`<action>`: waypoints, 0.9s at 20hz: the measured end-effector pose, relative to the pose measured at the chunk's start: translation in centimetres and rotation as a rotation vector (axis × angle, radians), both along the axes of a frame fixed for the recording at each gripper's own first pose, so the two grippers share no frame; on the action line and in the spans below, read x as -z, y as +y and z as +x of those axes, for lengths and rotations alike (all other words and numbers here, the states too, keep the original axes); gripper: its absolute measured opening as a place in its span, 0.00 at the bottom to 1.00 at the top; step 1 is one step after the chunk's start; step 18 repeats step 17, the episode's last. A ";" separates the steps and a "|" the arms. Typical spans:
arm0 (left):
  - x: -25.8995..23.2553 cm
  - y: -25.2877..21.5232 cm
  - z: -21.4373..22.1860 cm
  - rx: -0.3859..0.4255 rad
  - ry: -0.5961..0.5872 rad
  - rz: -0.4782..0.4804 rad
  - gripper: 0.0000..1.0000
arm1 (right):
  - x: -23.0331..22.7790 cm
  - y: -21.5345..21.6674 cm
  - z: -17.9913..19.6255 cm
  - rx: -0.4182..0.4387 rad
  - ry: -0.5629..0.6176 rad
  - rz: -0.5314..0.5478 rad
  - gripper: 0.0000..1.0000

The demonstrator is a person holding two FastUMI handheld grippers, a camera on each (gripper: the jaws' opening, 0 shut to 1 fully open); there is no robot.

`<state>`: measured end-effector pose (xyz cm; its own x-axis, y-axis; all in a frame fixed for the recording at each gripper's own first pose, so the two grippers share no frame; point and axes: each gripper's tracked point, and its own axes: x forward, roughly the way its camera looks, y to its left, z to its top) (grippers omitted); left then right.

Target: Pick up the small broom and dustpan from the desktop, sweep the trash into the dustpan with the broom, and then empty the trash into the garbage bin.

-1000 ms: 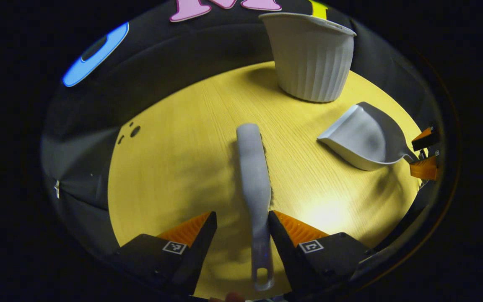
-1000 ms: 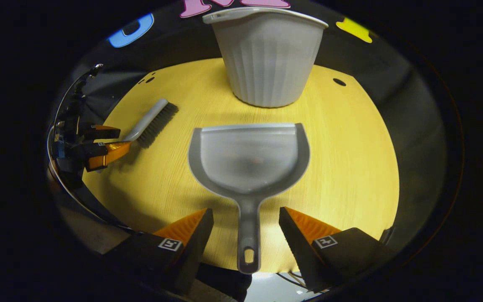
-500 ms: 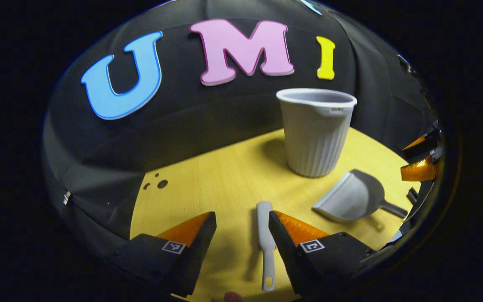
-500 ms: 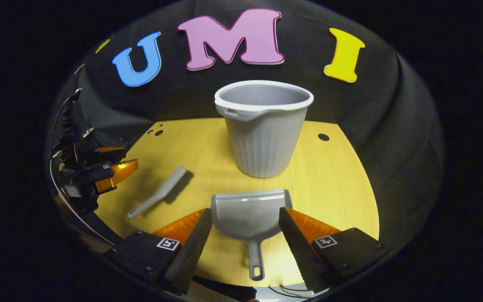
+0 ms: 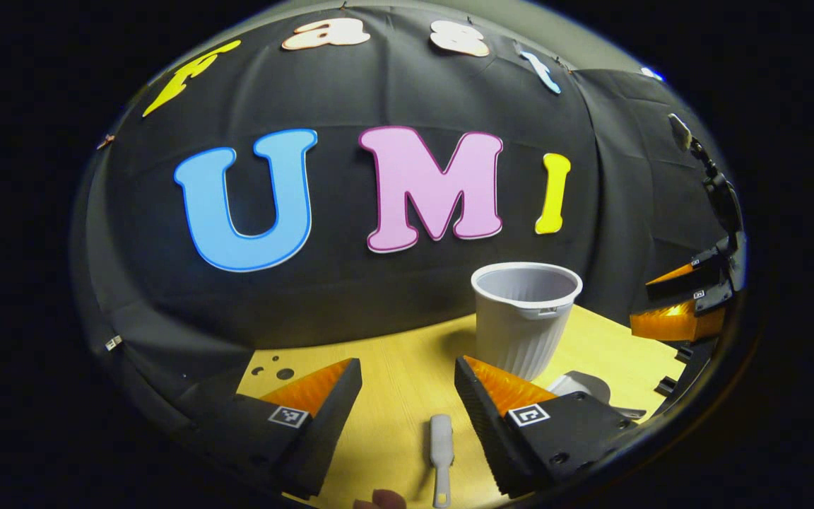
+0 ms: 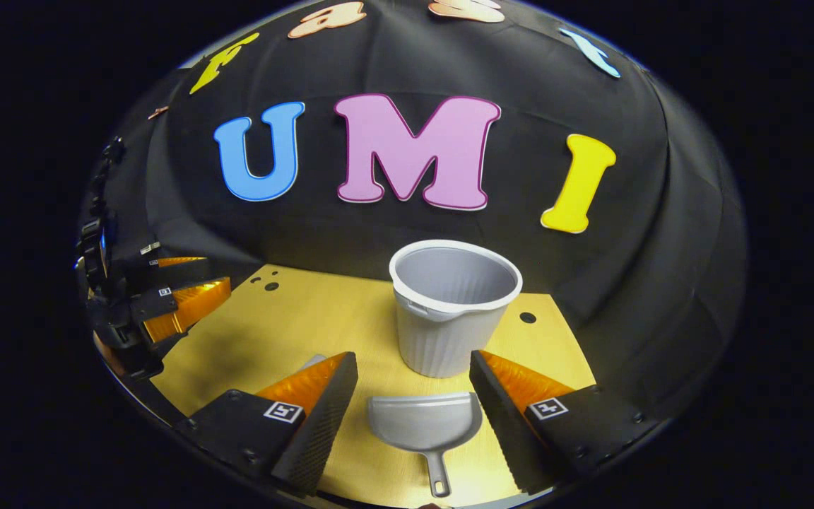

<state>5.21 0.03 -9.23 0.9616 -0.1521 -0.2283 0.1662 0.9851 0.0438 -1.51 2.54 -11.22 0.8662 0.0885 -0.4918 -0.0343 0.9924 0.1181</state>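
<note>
In the left gripper view the left gripper [image 5: 407,396] hung above the desk [image 5: 393,382] with its jaws spread wide and nothing between them or touching them. The small broom [image 5: 441,452] lay flat on the desk below the gap, a little toward the right-hand finger, its long axis running almost straight away from the camera with the handle end nearest. In the right gripper view the right gripper [image 6: 413,389] likewise stood open and empty over the dustpan [image 6: 427,425], which lay centred beneath the gap, handle pointing back toward the camera and mouth facing away. Each tool was therefore lined up with the gripper nearest it, lying lengthwise along that gripper's line of sight, so the coming move looked like a plain descent onto each handle, with the fingers closing across its width; the broom would likely want a slight sideways correction first. No trash could be made out on the desk from these views. Farther off, beyond the dustpan's mouth, the garbage bin [image 6: 453,307] stood upright near the back of the desk, apart from both tools.
</note>
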 end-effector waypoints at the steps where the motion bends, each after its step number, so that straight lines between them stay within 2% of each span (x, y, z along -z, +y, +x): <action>1: -0.5 -0.1 0.0 0.007 -0.023 -0.007 0.87 | -0.2 0.4 -0.1 0.010 -0.006 -0.011 0.99; 5: -2.8 -0.7 -0.1 0.092 -0.103 -0.005 0.87 | -1.6 1.6 0.0 0.079 -0.029 -0.050 0.97; 9: -2.8 -1.2 -0.3 0.141 -0.102 -0.023 0.88 | -3.6 2.9 0.3 0.119 -0.035 -0.040 0.97; 13: -2.5 -0.1 -0.2 0.125 -0.084 -0.043 0.89 | -4.2 2.7 0.6 0.130 -0.036 -0.089 0.97; 18: -2.5 0.0 0.1 0.126 -0.081 -0.057 0.89 | -4.2 2.7 0.8 0.138 -0.039 -0.095 0.97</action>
